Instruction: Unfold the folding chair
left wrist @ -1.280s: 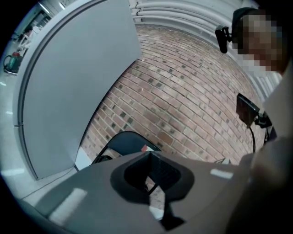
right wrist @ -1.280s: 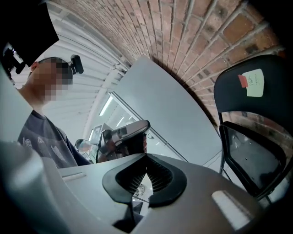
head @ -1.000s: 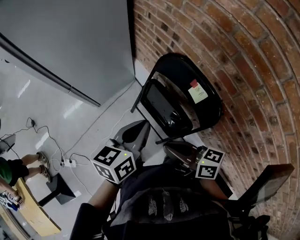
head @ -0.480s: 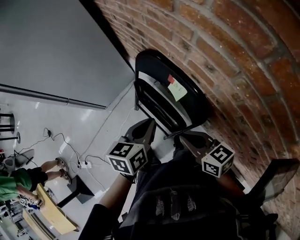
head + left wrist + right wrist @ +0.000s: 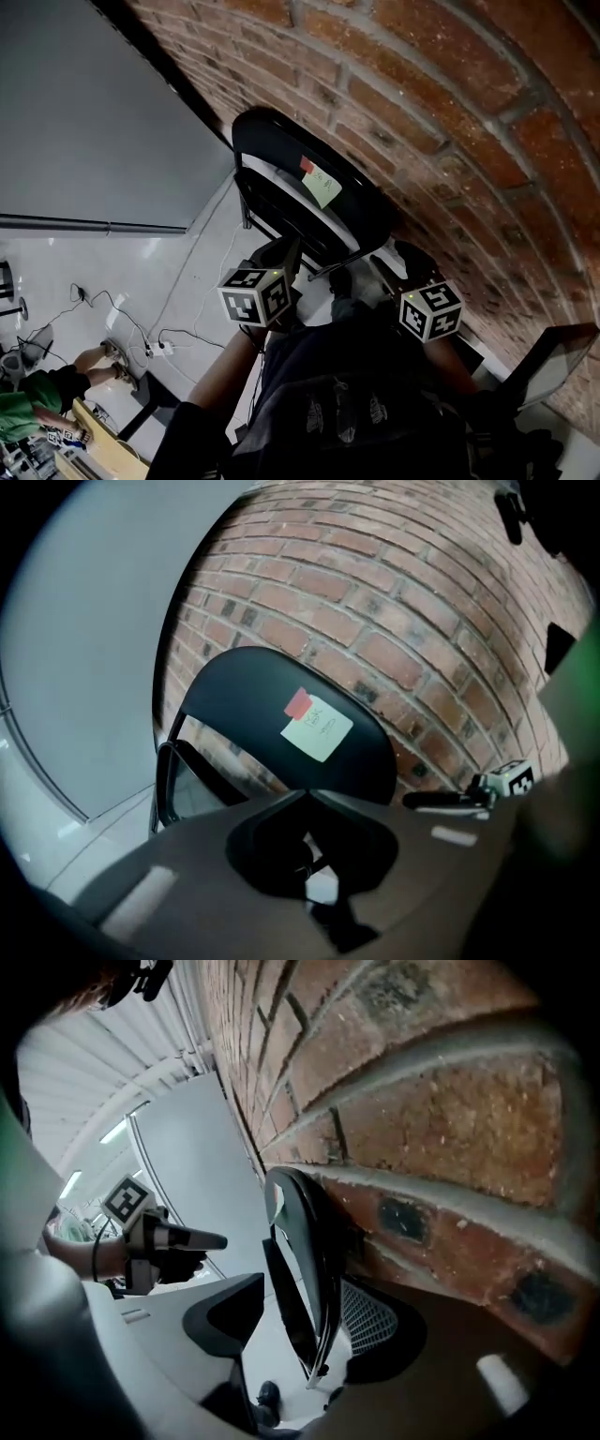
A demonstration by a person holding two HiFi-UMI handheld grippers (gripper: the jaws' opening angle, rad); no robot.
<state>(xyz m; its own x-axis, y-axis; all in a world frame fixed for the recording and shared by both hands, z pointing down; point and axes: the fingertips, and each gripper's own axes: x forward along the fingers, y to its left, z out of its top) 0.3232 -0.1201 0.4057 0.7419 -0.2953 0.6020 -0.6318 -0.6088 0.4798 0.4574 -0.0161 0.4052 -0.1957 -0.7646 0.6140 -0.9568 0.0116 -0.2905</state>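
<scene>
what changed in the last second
The left hand-held gripper and right hand-held gripper neared the folding chair; the right's jaws have just been opening, the chair's edge between them, ungripped. The left stayed shut; the chair stayed folded against the brick wall.

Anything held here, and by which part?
Nothing held. Left gripper is shut, empty. Right gripper jaws have just been opening, the side edge of the folding chair between them, unpressed.
</scene>
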